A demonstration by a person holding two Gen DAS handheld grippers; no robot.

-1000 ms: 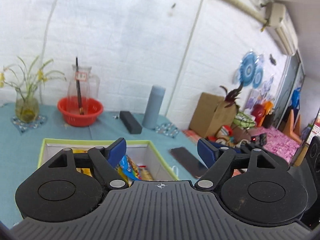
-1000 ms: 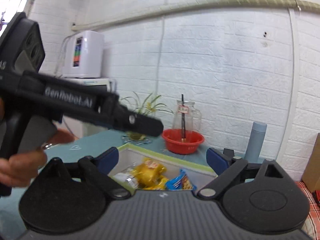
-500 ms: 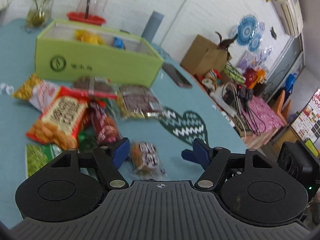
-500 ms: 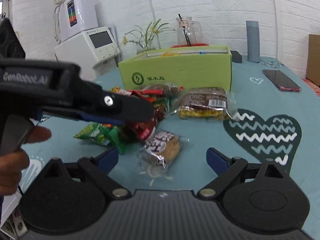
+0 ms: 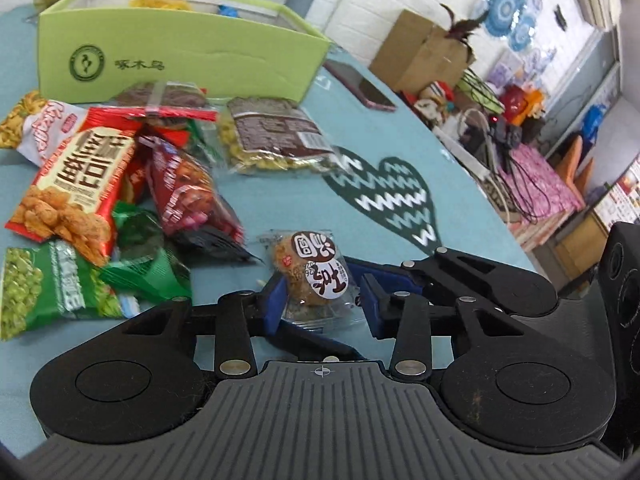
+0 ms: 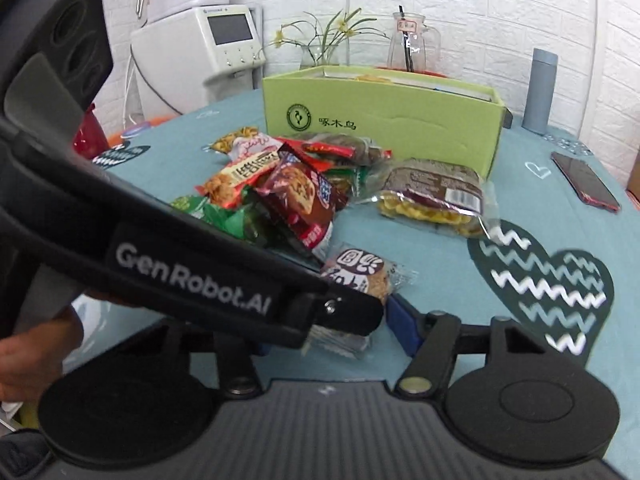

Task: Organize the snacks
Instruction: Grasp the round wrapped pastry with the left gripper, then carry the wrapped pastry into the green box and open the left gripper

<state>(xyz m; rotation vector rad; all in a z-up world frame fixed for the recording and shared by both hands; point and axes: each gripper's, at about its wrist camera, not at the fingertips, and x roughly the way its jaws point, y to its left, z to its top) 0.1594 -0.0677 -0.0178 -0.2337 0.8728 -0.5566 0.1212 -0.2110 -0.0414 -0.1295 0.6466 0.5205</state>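
Left gripper [image 5: 322, 302] has just been closing, and its blue pads now pinch the sides of a small cake packet [image 5: 312, 276]. The packet lies on the table [image 5: 400, 128], alone at the near edge of the snack pile [image 5: 80, 168], probably chosen because nothing overlaps it. The right gripper [image 6: 340, 332] has also been closing around the same packet. Its one visible pad stands just off the wrapper, and the other is hidden behind the left tool, so it seems to steady rather than grip. The green box [image 5: 180, 60] waits open-topped behind the pile, the likely destination.
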